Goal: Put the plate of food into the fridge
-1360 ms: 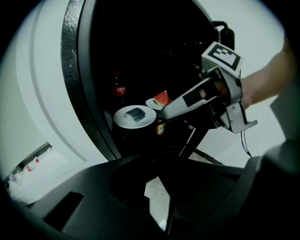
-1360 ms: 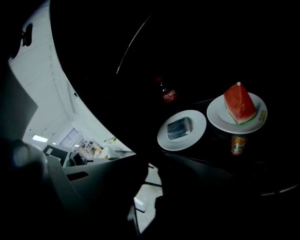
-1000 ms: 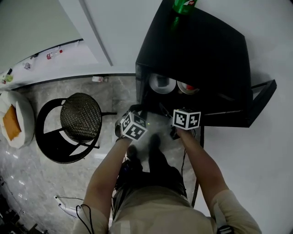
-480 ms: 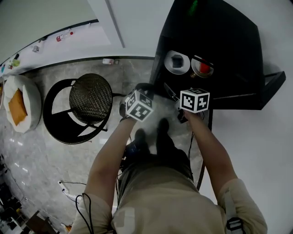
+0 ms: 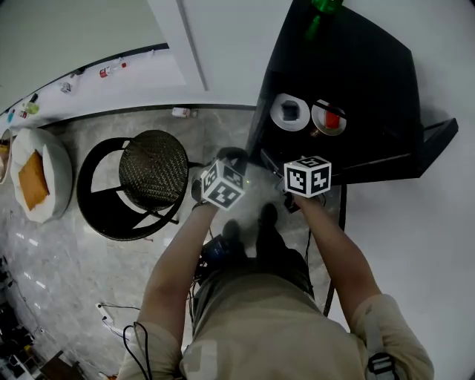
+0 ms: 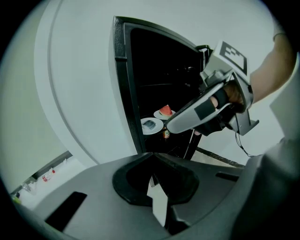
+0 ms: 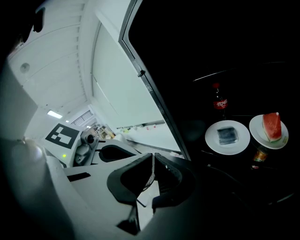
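The black fridge (image 5: 356, 67) stands open at the upper right. On a shelf inside it lie a white plate with a dark piece of food (image 5: 289, 112) (image 7: 228, 136) (image 6: 152, 125) and a plate with a red watermelon slice (image 5: 329, 117) (image 7: 269, 129). My left gripper (image 5: 231, 157) (image 6: 152, 157) hangs in front of the fridge opening, jaws shut on nothing. Just right of it, my right gripper (image 5: 280, 167) (image 7: 153, 157) is also shut with nothing in it and points at the shelf. Both stay short of the plates.
A cola bottle (image 7: 219, 103) stands behind the plates and a small jar (image 7: 258, 156) below them. A green bottle (image 5: 326, 6) stands on the fridge top. The fridge door (image 5: 438, 137) hangs open at the right. A round wicker stool (image 5: 152, 169) stands to the left.
Both grippers have shifted a little up in the head view, still shut. The head view has moved, so the plates show more fully in the fridge.
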